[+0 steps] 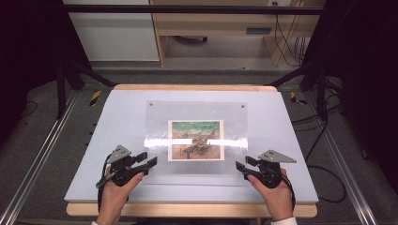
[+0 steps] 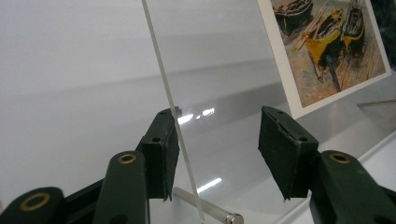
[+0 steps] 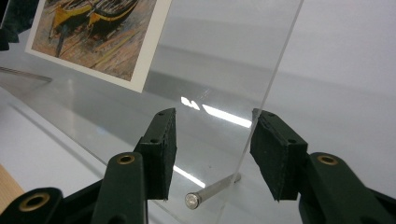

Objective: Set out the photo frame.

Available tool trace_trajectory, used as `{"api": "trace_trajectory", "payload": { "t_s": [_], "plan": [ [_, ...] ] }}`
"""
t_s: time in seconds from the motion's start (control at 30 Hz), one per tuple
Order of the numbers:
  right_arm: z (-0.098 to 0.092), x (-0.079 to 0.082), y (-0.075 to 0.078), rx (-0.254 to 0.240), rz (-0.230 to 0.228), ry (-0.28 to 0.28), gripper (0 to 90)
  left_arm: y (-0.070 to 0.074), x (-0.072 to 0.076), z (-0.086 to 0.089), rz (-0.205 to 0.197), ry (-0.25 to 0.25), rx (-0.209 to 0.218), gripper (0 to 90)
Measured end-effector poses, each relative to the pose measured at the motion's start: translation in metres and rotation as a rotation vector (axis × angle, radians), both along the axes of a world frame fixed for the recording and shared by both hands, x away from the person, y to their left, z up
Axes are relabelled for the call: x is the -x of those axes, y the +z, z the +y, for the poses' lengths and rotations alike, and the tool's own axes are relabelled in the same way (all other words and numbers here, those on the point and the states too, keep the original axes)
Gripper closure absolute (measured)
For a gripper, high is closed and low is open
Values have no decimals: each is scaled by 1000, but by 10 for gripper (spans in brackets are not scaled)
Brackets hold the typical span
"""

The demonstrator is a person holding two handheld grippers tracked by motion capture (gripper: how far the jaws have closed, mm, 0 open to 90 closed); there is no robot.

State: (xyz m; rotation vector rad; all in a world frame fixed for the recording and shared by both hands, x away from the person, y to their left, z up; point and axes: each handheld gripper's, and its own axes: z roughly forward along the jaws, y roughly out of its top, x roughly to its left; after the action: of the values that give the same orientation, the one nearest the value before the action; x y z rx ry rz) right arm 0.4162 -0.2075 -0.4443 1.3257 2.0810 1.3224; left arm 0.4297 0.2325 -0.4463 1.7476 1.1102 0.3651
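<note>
Clear acrylic forms a flat sheet (image 1: 195,137) lying at the centre of a pale grey tabletop (image 1: 117,122), with a white-bordered print of beached boats (image 1: 195,139) sandwiched at its middle and strip-light glare streaking across it. A person's left hand (image 1: 114,190) holds the left tool (image 1: 146,161) at the sheet's near left corner; the right hand (image 1: 274,190) holds the right tool (image 1: 242,169) at the near right corner. Both tools are released, jaws spread apart, gripping nothing. In the left gripper view, the sheet's edge (image 2: 170,100) runs up between the jaws, close against one pad, above a small metal standoff pin (image 2: 208,211); the boat print (image 2: 327,46) sits upper right. In the right gripper view, the sheet's other edge (image 3: 266,98) passes between the open jaws, a matching pin (image 3: 210,191) beneath the corner.
</note>
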Motion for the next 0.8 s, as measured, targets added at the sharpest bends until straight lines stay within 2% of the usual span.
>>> {"api": "trace_trajectory", "payload": {
  "t_s": [0.2,0.8],
  "plan": [
    [-1,5,0,10,-6,1,544,0,7,3,-9,5,1,530],
    [-2,15,-1,27,-15,4,604,-1,17,5,-7,6,-1,584]
  ]
}}
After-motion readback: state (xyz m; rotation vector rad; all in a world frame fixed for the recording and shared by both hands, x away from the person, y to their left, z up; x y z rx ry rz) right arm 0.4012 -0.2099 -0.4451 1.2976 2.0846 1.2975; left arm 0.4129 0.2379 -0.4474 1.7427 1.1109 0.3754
